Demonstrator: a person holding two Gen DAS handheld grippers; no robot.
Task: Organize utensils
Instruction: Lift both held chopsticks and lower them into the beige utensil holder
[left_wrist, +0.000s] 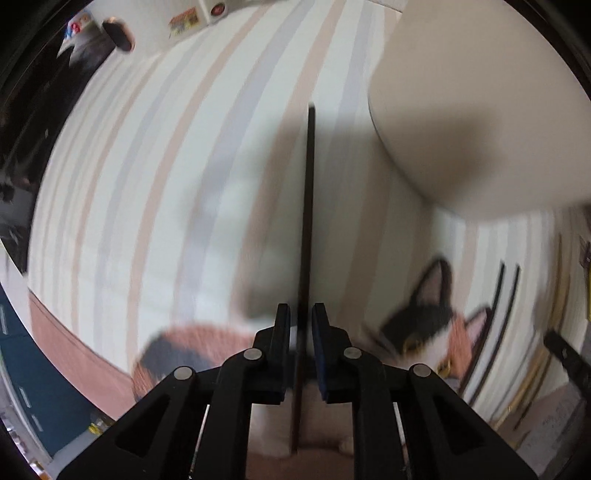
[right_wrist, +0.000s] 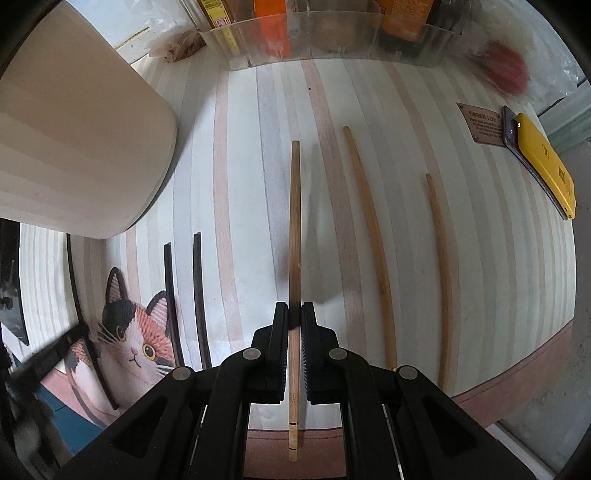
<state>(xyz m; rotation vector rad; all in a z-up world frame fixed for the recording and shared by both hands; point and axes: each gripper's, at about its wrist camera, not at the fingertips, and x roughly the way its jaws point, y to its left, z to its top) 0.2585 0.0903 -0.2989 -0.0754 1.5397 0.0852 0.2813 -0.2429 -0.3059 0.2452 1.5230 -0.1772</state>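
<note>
Nearest you, your right gripper (right_wrist: 294, 314) is clamped on a light, stiff, slippery bamboo chopstick (right_wrist: 294, 236) near its thick end, your left gripper (left_wrist: 301, 315) pinches a black chopstick (left_wrist: 307, 221) likewise, above the striped mat (right_wrist: 258, 155), cream holder (right_wrist: 74, 140) beyond.

Cat picture (left_wrist: 424, 332) smeared by motion blur, beige container (right_wrist: 74, 129) cut off by frame edge

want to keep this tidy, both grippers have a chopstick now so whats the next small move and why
Probably carry one held stick to the beige container and drop it in. The right gripper is shut on a bamboo chopstick, the left gripper holds a black chopstick, and the container stands close by. Two bamboo chopsticks and two black chopsticks lie on the striped mat.
</note>
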